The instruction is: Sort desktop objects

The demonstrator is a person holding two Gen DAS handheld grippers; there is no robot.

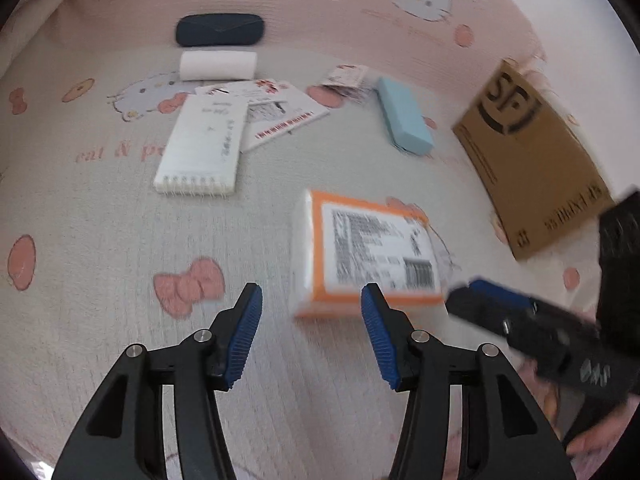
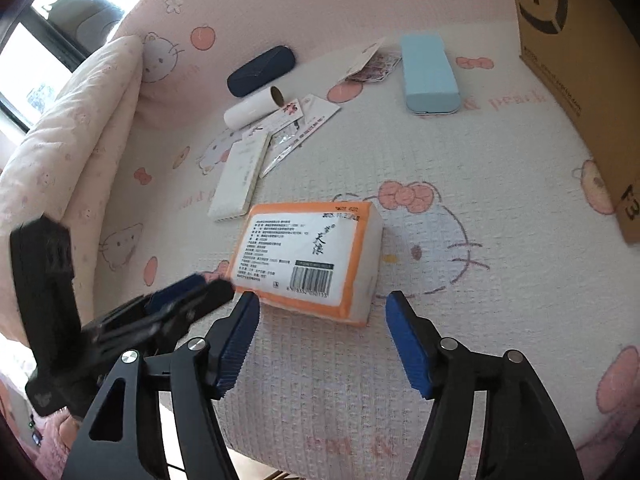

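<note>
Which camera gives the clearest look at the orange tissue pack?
The right wrist view: the tissue pack is sharp there, its barcode and printed label legible. The left wrist view shows it motion-blurred, with one finger overlapping its near edge.

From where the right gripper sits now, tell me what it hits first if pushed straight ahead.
The right gripper, open, points at the orange-edged tissue pack lying just ahead on the patterned cover. It would likely meet the pack's near edge first, though exact depth is unclear.

A cartoon-print bed cover (image 2: pixel 460 320) bears a tissue pack (image 2: pixel 308 256), notepad (image 2: pixel 240 176), two cases and a cardboard box (image 2: pixel 580 92).
</note>
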